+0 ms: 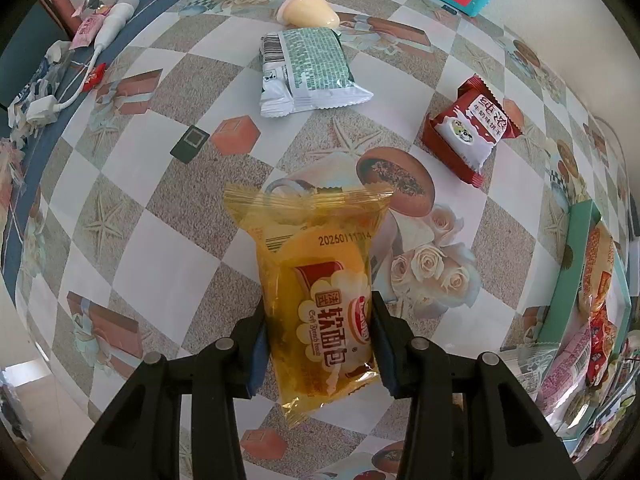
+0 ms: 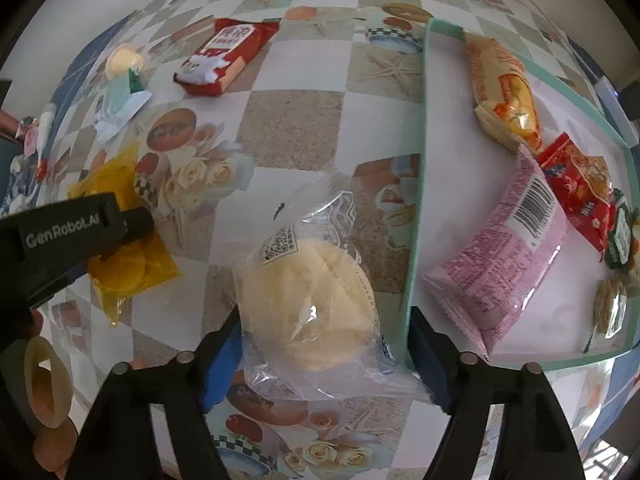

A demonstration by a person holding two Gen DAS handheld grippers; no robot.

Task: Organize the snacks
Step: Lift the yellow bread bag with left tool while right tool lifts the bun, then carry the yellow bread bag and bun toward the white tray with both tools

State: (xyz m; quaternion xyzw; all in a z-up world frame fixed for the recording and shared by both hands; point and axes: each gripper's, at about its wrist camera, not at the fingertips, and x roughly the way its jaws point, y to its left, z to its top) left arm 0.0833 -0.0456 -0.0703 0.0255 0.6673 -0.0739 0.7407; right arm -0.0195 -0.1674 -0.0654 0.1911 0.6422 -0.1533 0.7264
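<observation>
Checkered tablecloth (image 1: 168, 248) printed with roses and starfish covers the whole table. At 3 o'clock in the right wrist view, a mint tray (image 2: 416, 208) already holds about 5 snack packs. Left gripper (image 1: 318, 344) clamps the yellow bread pack (image 1: 320, 300) between narrowed jaws. Right gripper (image 2: 324, 360) straddles the clear-wrapped bun (image 2: 312, 304), left pad touching; grip uncertain. Judged step: both pickups under way. Next: lift each over the tray rim, then release.

Yellow bread packet (image 1: 320, 300) is glossy translucent plastic film; clear bun wrapper (image 2: 316, 300) is crinkled, shiny plastic; tablecloth (image 1: 168, 236) looks smooth printed vinyl; green tray (image 2: 416, 200) appears matt.
</observation>
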